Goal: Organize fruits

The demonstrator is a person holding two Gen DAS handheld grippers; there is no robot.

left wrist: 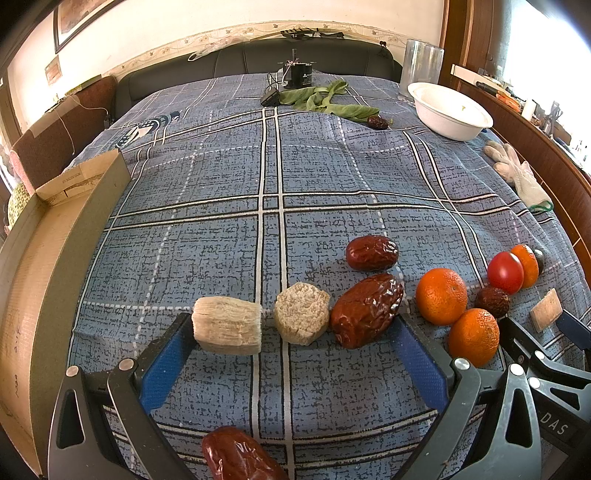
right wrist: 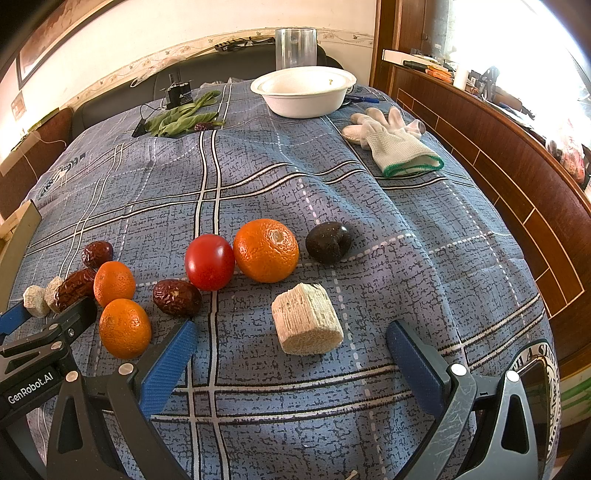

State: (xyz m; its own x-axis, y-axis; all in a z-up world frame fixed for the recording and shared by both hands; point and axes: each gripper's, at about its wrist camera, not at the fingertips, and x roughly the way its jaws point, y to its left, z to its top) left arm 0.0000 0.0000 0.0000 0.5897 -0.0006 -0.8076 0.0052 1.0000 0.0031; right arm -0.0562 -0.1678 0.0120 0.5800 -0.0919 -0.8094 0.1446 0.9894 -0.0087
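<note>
A: Which gripper sat nearer the tomato [right wrist: 209, 262]?

B: The right gripper [right wrist: 291, 343], spread empty; the tomato lay ahead-left, touching the big orange [right wrist: 266, 250]. The left gripper [left wrist: 291, 332] gaped empty over dates.

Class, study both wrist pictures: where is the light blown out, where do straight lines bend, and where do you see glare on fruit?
Left wrist view: the window at upper right is blown out; the tablecloth stripes bow outward; the large date shows glossy highlights. Right wrist view: the window is overexposed; the wood panelling curves; the tomato carries a small glint.
</note>
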